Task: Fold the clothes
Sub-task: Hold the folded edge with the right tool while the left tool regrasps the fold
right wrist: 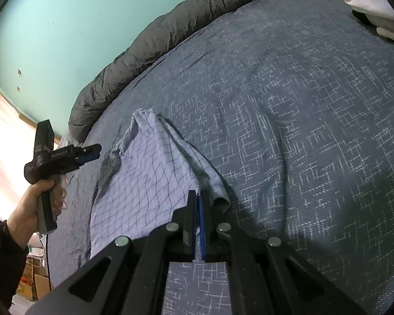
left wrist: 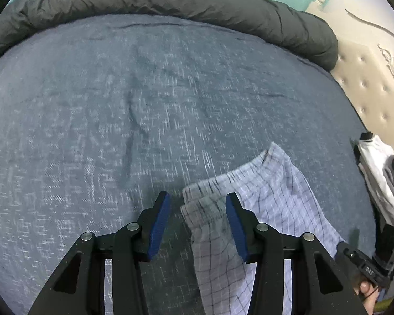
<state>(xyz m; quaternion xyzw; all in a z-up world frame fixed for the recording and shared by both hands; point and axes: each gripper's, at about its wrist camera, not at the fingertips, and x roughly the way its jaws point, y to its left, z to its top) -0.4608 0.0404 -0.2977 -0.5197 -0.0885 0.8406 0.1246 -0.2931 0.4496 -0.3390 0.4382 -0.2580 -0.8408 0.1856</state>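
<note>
A light blue checked garment (left wrist: 270,191) lies crumpled on the blue patterned bedspread (left wrist: 144,105). My left gripper (left wrist: 197,199) hovers over its folded left edge with jaws apart; the cloth lies below the gap and the blue pads (left wrist: 159,223) press on nothing. In the right wrist view a hand holds the left gripper (right wrist: 93,152) just left of the garment (right wrist: 149,173). My right gripper (right wrist: 198,197) is shut on the garment's near corner, lifting that edge into a taut ridge. The right gripper's body (left wrist: 367,262) shows at the lower right of the left wrist view.
A rolled dark grey duvet (left wrist: 170,0) lines the bed's far edge. A pile of white and grey clothes (left wrist: 378,162) sits on the bed by the cream tufted headboard (left wrist: 373,89). Beyond the bed are a teal wall (right wrist: 65,26), wooden floor and boxes (right wrist: 36,283).
</note>
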